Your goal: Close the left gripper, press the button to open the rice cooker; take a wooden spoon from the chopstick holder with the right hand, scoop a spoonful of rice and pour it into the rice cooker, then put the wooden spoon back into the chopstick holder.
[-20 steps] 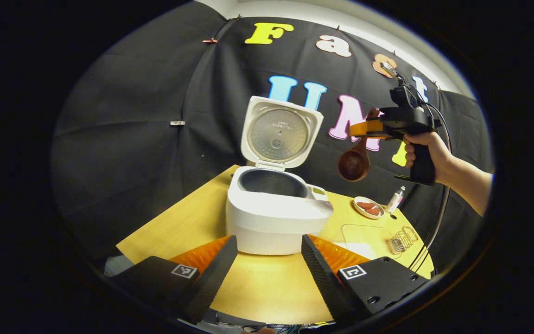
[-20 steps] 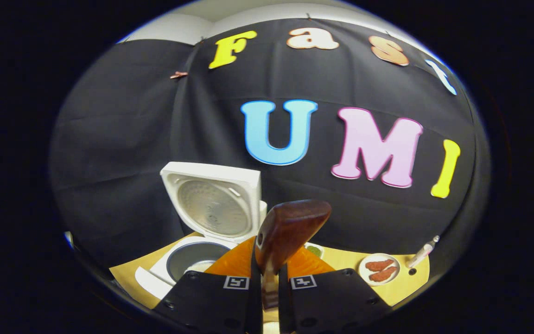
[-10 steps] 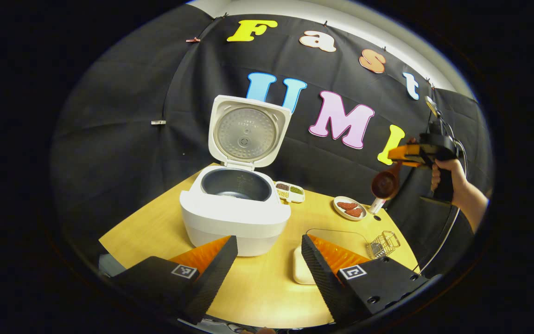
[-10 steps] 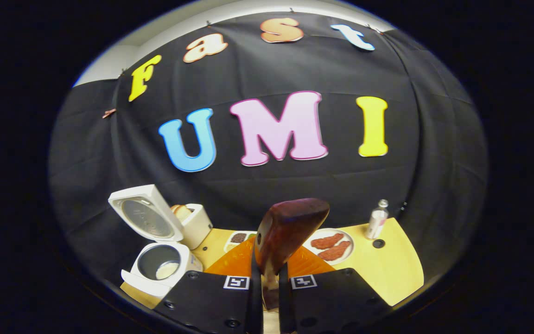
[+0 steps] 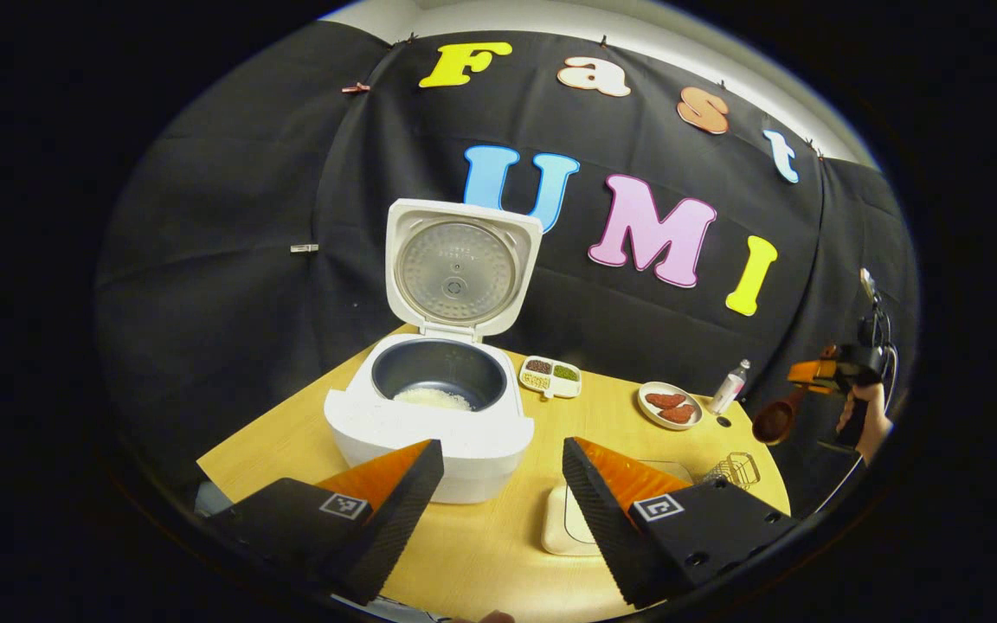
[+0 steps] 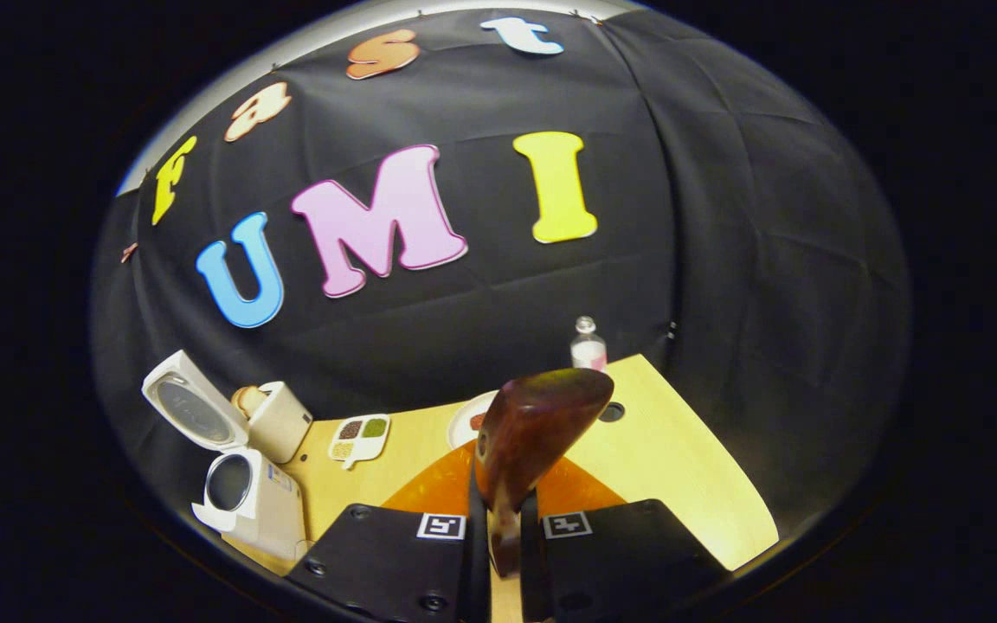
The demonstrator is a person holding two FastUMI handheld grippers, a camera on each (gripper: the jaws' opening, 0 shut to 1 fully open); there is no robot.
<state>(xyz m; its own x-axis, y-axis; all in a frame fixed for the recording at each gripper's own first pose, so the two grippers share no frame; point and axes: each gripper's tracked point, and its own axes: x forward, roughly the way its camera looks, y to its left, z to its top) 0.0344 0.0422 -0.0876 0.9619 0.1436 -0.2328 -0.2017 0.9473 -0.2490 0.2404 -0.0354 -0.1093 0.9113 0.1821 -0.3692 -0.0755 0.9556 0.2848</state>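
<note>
The left gripper view showed rice inside the open rice cooker on the desk. Left tongs stood wide apart, empty. Right tongs were clamped on the wooden spoon, well right of the cooker.

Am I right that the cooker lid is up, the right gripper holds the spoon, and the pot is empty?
Not quite: the pot is not empty. The left gripper view shows white rice on its bottom. The rest holds: the lid is up and the right gripper holds the spoon.
</note>
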